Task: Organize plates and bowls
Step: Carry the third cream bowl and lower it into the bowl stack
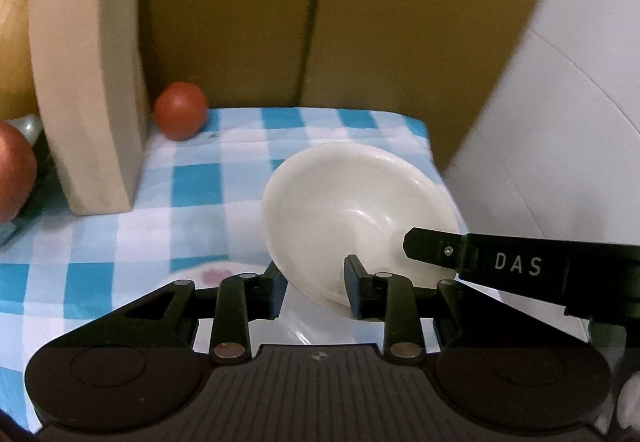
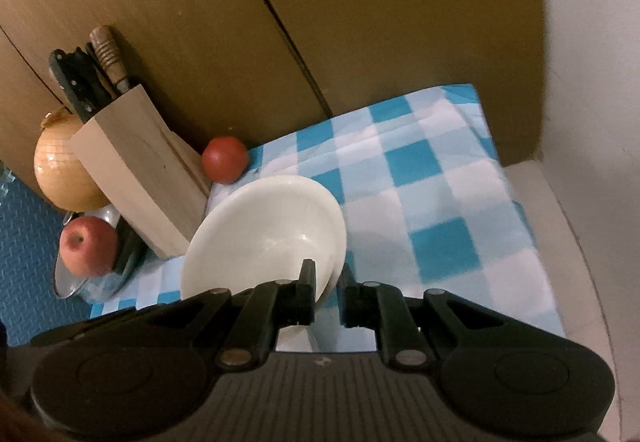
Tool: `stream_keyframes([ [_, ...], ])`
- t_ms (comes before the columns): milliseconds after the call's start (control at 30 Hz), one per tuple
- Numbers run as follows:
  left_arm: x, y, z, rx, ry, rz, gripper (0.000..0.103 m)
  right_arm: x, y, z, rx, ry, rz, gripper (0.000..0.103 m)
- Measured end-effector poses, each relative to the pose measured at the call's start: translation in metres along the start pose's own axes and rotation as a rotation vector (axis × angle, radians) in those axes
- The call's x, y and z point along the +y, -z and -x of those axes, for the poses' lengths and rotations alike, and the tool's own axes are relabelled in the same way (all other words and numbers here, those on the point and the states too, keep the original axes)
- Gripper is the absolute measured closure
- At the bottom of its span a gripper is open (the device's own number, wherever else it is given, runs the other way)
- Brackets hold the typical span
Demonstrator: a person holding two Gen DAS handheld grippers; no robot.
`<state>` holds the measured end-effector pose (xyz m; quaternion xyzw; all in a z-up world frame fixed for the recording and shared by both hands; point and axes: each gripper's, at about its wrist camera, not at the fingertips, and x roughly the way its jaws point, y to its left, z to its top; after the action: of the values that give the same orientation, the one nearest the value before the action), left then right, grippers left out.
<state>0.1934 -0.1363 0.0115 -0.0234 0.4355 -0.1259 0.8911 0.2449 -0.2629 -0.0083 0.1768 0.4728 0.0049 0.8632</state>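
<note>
Your left tool (image 1: pixel 314 268) sits closest to the lens, its two black fingers (image 1: pixel 356 290) slightly parted and straddling the low edge of the white bowl (image 1: pixel 340 194): one outside the wall, the other inside. Open space shows between them, so they bracket the rim and do not clamp it.

Scanning the table (image 1: pixel 100 242) from the left, you have a yellow onion (image 2: pixel 60 170) at the far edge. Just below it a red apple (image 2: pixel 86 246) lies in a shiny dish (image 2: pixel 68 282). Next stands a pale wooden knife block (image 2: pixel 140 170), leaning back toward the brown panel (image 2: pixel 240 22) behind it, with dark and wooden handles (image 2: pixel 80 82) poking out of the top. A red tomato (image 2: pixel 224 160) rests just beside the block, against that panel.

Further right, the bowl is over the blue-and-white checked cloth, tilted so that its inside faces both cameras (whether its underside touches the cloth, you cannot tell from here).

Your right tool (image 2: pixel 327 270) has its fingers drawn close together on the bowl's near rim, pinching it. From the left wrist view one of them reaches in over the rim from the right.
</note>
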Motion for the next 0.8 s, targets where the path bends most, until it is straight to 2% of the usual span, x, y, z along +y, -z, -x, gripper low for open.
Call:
stream_keyframes([
  [367,-0.035,0.038,0.036,-0.002,0.048,-0.088,0.063,-0.018,0.047,0.051,-0.008,0.012,-0.039,0.09],
  [567,-0.048,0.066,0.045,0.032,0.073,-0.129,0.061,-0.029,0.074,0.067,0.002,0.027,-0.066,0.09],
  [800,-0.061,0.088,0.048,0.051,0.068,-0.17,0.059,-0.041,0.093,0.073,0.01,0.028,-0.095,0.09],
])
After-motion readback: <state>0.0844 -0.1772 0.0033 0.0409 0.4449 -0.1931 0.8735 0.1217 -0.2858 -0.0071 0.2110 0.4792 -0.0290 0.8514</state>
